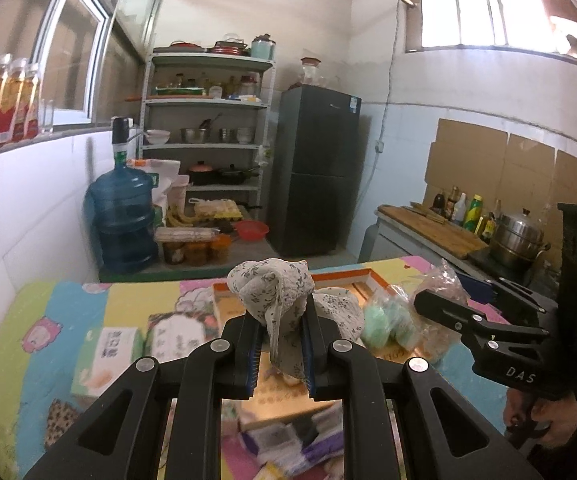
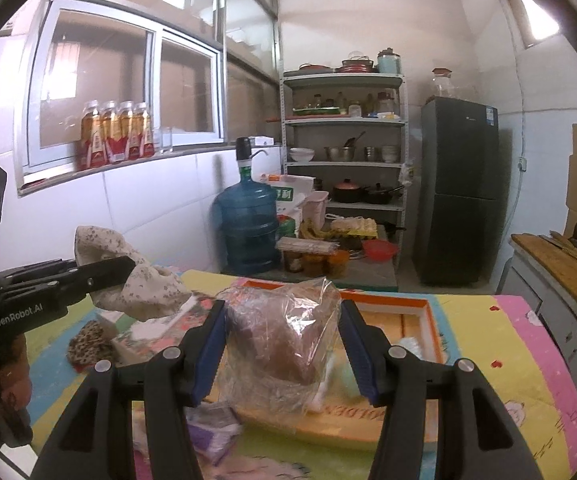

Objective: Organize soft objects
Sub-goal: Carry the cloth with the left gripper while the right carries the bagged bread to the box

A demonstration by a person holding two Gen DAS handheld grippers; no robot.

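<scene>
Worktop (image 2: 488, 320) under a bright mat, open orange-rimmed box (image 2: 428, 304) near its far edge: likely drop spot for both loads. Carry both level and clear of the box rim before lowering.

Right tool (image 2: 280, 344), half open, clamped on a clear bag (image 2: 288, 332) with something brown inside, above the box's near edge. Keep the squeeze light; slippery film could slide out.

Left tool (image 1: 280, 348), nearly closed, pinching a floral cloth (image 1: 272, 292) above the worktop's middle, bulk bunched past the tips. Hold the pinch firm, lower until the cloth rests, then release. Avoid snagging the green bag (image 1: 384, 324) beside it.
</scene>
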